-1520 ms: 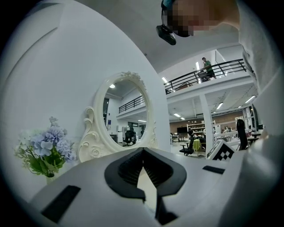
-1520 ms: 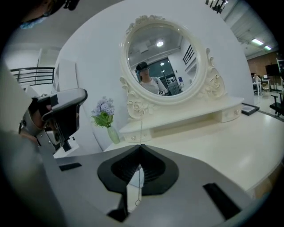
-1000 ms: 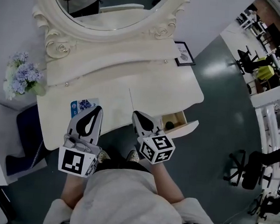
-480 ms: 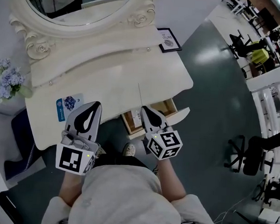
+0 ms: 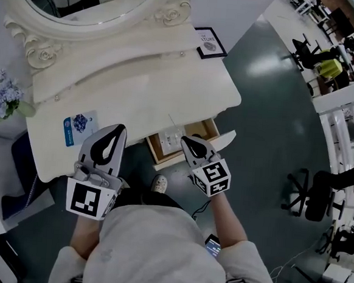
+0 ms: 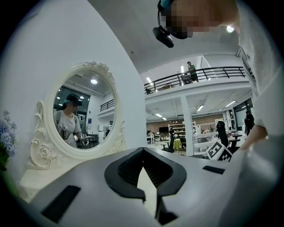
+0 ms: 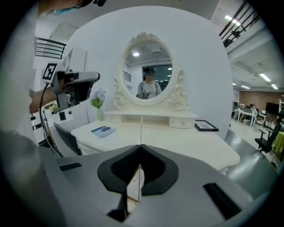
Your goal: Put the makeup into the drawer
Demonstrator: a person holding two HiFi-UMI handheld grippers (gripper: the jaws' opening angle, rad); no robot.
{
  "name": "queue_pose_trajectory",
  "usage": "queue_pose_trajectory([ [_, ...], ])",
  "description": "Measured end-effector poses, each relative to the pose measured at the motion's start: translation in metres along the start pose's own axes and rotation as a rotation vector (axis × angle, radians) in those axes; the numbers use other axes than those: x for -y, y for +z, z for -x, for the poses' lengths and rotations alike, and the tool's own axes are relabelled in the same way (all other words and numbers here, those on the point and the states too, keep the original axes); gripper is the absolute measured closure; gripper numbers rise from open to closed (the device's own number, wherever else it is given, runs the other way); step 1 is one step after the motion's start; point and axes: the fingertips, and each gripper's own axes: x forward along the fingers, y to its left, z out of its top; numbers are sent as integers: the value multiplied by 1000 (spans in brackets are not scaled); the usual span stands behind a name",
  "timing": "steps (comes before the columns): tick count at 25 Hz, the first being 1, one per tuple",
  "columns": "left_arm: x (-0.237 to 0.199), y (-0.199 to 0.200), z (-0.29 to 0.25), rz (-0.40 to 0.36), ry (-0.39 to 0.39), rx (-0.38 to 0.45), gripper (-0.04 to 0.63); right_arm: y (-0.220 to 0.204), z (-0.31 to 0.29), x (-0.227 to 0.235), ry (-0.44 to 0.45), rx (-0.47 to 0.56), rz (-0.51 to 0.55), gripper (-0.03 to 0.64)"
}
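The right hand-held gripper (image 5: 188,140) has its jaws pressed together at the tips. A thin pale strand (image 7: 141,128) runs up from between them, and what it is cannot be told. This gripper hangs over the front of the open drawer (image 5: 210,128). Something pale lies inside the drawer, too small to identify.

The left hand-held gripper (image 5: 118,129) is also closed tip to tip, with nothing between its jaws. It hovers at the front edge of the cream table (image 5: 137,98). Just beside it, a blue packet (image 5: 76,127) lies flat on the table's left part, outside the drawer. Further back are a framed picture (image 5: 209,44), an oval mirror (image 5: 84,2) and, at the left, blue flowers (image 5: 4,94).
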Motion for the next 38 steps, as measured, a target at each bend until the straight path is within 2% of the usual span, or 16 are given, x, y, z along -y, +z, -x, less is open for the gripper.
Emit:
queue_pose_trajectory([
  [7,7,-18,5,-16,12,-95,581,-39,-9,-2,96,-140,163,595],
  [15,13,-22,7,-20,57,-123,581,-82,-17,0,205,-277,353,595],
  [17,14,-22,8,-16,73,-117,581,-89,-19,1,227,-306,387,595],
  [20,13,-11,6,-2,115,-58,581,-99,-26,2,265,-345,443,595],
  [23,17,-14,9,-10,124,-80,581,-109,-32,5,303,-392,516,595],
  [27,19,-10,11,-9,154,-63,581,-123,-42,8,347,-454,581,595],
  [38,22,-12,25,-12,233,-78,581,-160,-67,16,415,-597,697,595],
])
